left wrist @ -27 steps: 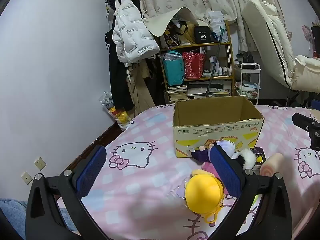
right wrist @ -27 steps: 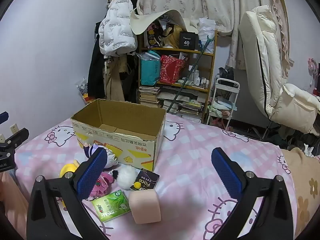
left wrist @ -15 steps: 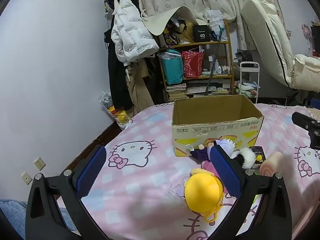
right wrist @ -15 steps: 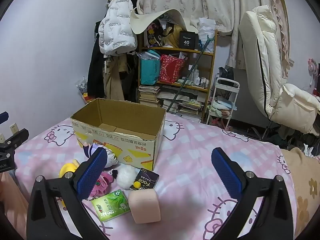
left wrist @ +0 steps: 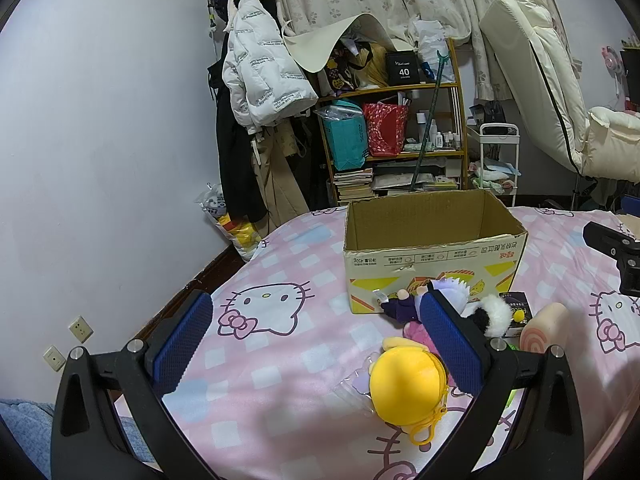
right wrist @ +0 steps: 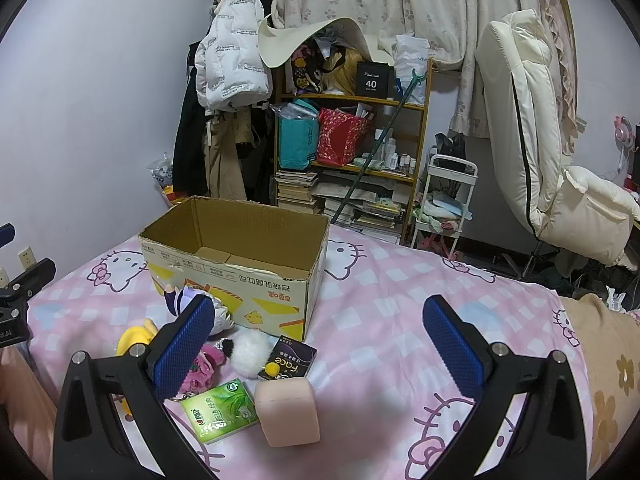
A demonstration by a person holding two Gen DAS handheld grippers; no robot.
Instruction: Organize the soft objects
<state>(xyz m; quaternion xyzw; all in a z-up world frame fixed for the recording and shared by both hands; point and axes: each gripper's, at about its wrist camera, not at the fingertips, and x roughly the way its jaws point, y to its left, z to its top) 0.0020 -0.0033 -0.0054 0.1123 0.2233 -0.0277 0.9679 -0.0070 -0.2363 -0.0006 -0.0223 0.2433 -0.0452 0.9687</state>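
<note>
Just yellow plush point(left wrist: 406, 388) by L tool point(left wrist: 316, 344) (agape)

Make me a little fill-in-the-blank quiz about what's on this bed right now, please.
1. The cardboard box has ___ inside it.
2. The green tissue pack lies right beside the ___ foam block.
3. Both the left gripper and the right gripper have their jaws ___.
4. The plush toy nearest the left gripper is ___ in colour.

Missing words: nothing; pink; open; yellow
</note>
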